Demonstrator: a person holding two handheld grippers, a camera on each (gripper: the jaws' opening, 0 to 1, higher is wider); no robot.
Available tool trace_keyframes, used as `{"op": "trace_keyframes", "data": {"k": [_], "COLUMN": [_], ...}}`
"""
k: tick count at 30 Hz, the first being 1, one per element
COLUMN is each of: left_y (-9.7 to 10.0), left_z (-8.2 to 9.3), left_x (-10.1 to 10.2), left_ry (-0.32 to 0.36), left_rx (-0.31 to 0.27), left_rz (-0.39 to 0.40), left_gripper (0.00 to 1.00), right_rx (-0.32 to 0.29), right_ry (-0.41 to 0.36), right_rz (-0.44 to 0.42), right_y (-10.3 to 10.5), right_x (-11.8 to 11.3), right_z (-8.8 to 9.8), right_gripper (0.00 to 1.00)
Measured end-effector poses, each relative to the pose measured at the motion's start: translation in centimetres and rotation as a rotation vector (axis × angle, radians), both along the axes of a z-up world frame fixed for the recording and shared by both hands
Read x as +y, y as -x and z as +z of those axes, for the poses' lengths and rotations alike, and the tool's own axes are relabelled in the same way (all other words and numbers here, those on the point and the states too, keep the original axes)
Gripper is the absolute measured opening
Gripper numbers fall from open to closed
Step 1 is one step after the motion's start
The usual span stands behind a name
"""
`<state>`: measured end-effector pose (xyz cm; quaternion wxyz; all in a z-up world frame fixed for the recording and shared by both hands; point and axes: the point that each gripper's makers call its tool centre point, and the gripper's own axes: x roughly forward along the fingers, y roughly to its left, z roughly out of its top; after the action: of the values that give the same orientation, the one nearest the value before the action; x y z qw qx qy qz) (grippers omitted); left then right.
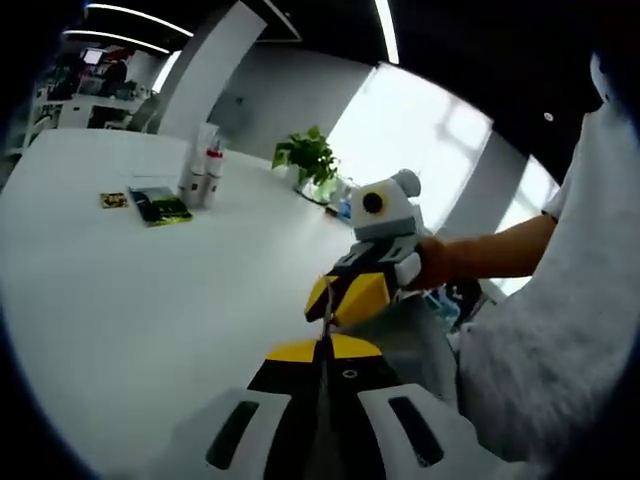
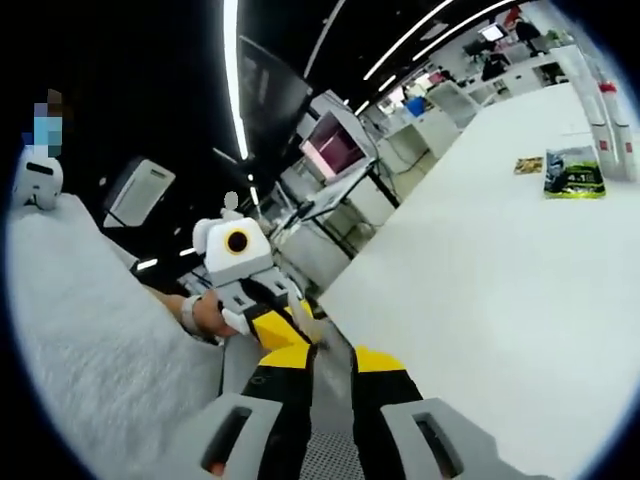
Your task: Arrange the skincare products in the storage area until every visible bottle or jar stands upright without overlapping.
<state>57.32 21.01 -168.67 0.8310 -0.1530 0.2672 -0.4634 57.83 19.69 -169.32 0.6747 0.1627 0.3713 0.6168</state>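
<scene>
Hovering off the near edge of the white counter (image 1: 150, 300), both tools carry nothing. The left hand-held gripper (image 1: 327, 352) has its yellow-tipped jaws pressed together, with only a thin seam between them. The right hand-held gripper (image 2: 330, 358) has its jaws apart, a clear gap between the tips. Each tool appears in the other's view, pointed back toward the camera and held by a hand (image 1: 432, 262); a pale sleeve (image 1: 560, 330) lies beside it. The skincare bottles (image 1: 202, 170), white with red parts, stand upright close together near the far edge of the counter. Just beside them a green packet (image 1: 160, 206) lies flat, with a small yellow packet (image 1: 113, 200) near it. A potted plant (image 1: 308, 160) stands further along that far edge.
</scene>
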Motion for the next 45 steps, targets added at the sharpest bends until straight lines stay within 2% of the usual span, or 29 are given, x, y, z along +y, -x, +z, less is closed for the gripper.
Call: {"op": "trace_keyframes", "data": {"k": [13, 15, 17, 18, 20, 25, 27, 32, 39, 43, 45], "left_y": [-0.9, -1.0, -1.2, -1.4, -1.6, -1.9, -1.9, -1.8, -1.6, -1.3, -1.0], "left_z": [0.5, 0.7, 0.9, 1.1, 1.3, 1.2, 1.3, 1.1, 1.6, 1.5, 1.6], "left_x": [0.9, 1.1, 1.3, 1.5, 1.8, 2.0, 2.0, 1.8, 1.7, 1.3, 1.0], "left_ry": [0.042, 0.058, 0.073, 0.091, 0.111, 0.127, 0.135, 0.131, 0.186, 0.190, 0.197], "left_rx": [0.013, 0.017, 0.014, 0.020, 0.025, 0.040, 0.046, 0.056, 0.085, 0.093, 0.096], "left_rz": [0.062, 0.071, 0.086, 0.097, 0.114, 0.133, 0.133, 0.124, 0.106, 0.087, 0.070], "left_gripper": [0.00, 0.00, 0.00, 0.00, 0.00, 0.00, 0.00, 0.00, 0.00, 0.00, 0.00], "right_rx": [0.021, -0.018, -0.027, -0.005, -0.004, 0.013, 0.029, 0.034, 0.067, 0.068, 0.060], "right_ry": [0.039, 0.037, 0.028, 0.000, -0.022, -0.085, -0.112, -0.112, -0.144, -0.152, -0.147], "right_rz": [0.034, 0.026, 0.012, -0.003, -0.016, -0.069, -0.094, -0.105, -0.113, -0.103, -0.090], "right_y": [0.6, 0.3, -0.1, -0.3, -0.7, -1.8, -2.2, -2.4, -2.1, -1.9, -1.7], "right_x": [0.2, 0.2, 0.1, 0.3, 0.3, 0.3, 0.2, 0.2, 0.1, 0.6, 1.0], "right_z": [-1.0, -0.9, -0.7, -0.3, 0.1, 1.5, 2.0, 1.9, 2.3, 2.5, 2.6], "right_gripper": [0.07, 0.03, 0.00, 0.00, 0.00, 0.00, 0.00, 0.00, 0.00, 0.10, 0.10]}}
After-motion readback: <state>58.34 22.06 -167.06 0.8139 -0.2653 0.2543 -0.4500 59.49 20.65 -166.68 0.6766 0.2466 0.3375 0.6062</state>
